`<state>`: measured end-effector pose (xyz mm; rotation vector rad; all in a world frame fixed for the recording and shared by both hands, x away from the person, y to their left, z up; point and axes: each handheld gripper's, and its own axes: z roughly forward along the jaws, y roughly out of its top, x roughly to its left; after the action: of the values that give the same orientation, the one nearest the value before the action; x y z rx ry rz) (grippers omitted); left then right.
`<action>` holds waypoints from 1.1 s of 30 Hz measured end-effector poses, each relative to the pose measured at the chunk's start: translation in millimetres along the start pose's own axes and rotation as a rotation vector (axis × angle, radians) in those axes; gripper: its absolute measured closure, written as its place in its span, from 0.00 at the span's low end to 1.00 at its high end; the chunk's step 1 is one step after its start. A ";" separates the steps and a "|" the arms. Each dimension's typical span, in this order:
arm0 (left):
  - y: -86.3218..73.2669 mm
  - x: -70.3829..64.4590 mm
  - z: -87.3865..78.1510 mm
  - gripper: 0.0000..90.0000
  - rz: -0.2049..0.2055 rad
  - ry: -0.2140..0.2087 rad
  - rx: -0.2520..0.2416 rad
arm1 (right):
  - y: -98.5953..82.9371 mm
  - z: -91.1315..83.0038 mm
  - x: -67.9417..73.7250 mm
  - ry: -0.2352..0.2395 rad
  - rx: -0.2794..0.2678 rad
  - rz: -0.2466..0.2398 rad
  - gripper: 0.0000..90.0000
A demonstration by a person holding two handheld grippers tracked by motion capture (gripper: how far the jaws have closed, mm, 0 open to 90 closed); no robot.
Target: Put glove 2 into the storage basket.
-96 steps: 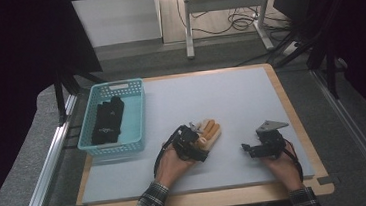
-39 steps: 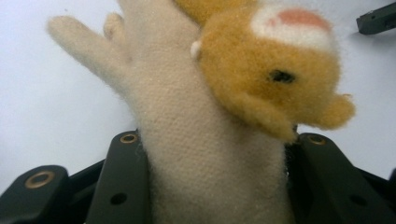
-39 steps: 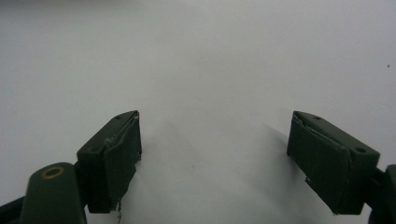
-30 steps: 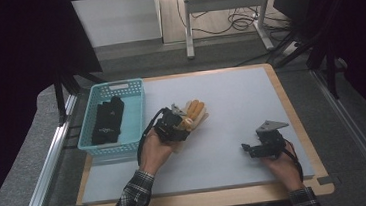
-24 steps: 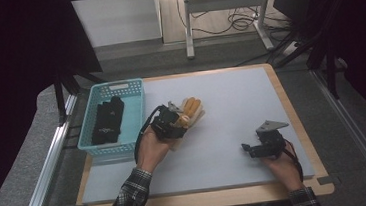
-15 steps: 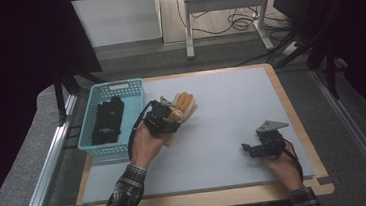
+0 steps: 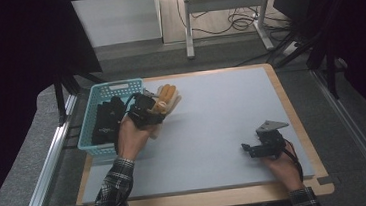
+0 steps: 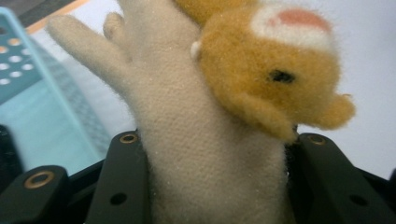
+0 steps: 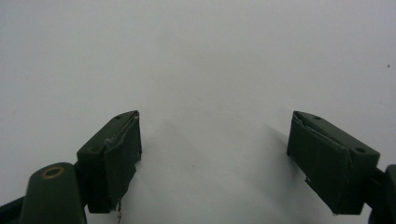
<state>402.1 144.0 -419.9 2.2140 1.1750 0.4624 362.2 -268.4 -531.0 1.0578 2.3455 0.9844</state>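
A cream fleece glove (image 8: 205, 154) with a fuzzy orange animal head (image 8: 275, 79) on it is clamped between the jaws of my left gripper (image 8: 212, 186). From above, my left gripper (image 7: 147, 111) holds that glove (image 7: 166, 98) in the air beside the right wall of a teal basket (image 7: 99, 143). Dark gloves (image 7: 106, 120) lie in the basket. My right gripper (image 7: 255, 148) rests at the front right of the mat; its jaws stand wide apart in the right gripper view, with my right gripper (image 9: 215, 163) open over bare mat.
A pale blue mat (image 7: 221, 109) covers the wooden table (image 7: 204, 199). The basket's perforated wall (image 8: 18, 60) stands close to the glove's left in the left gripper view. A metal rail (image 7: 46, 165) runs along the table's left side, and a desk frame (image 7: 222, 4) stands beyond the far edge.
My left gripper has carried the cream glove from the mat's front centre up and leftward to the basket's right wall. My right gripper has stayed where it was.
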 end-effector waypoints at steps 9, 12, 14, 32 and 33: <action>-5.2 28.1 -12.7 0.62 -0.061 0.048 -0.015 | 0.0 -0.1 0.0 0.000 0.000 0.000 0.19; -7.6 37.2 -16.2 0.62 -0.079 0.064 -0.017 | 0.0 0.0 0.0 0.000 0.000 0.000 0.19; -9.3 43.5 -18.9 0.62 -0.093 0.076 -0.017 | 0.0 -0.1 0.1 0.000 0.001 0.001 0.19; -30.9 99.1 -22.8 0.62 -0.230 0.170 0.005 | 0.0 0.0 0.0 0.000 0.000 0.000 0.19; -32.1 101.3 -21.2 0.62 -0.238 0.172 0.007 | 0.0 -0.1 0.1 0.000 0.000 0.001 0.19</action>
<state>426.1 249.7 -420.9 2.0378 1.5114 0.5569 362.1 -268.4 -531.0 1.0590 2.3456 0.9844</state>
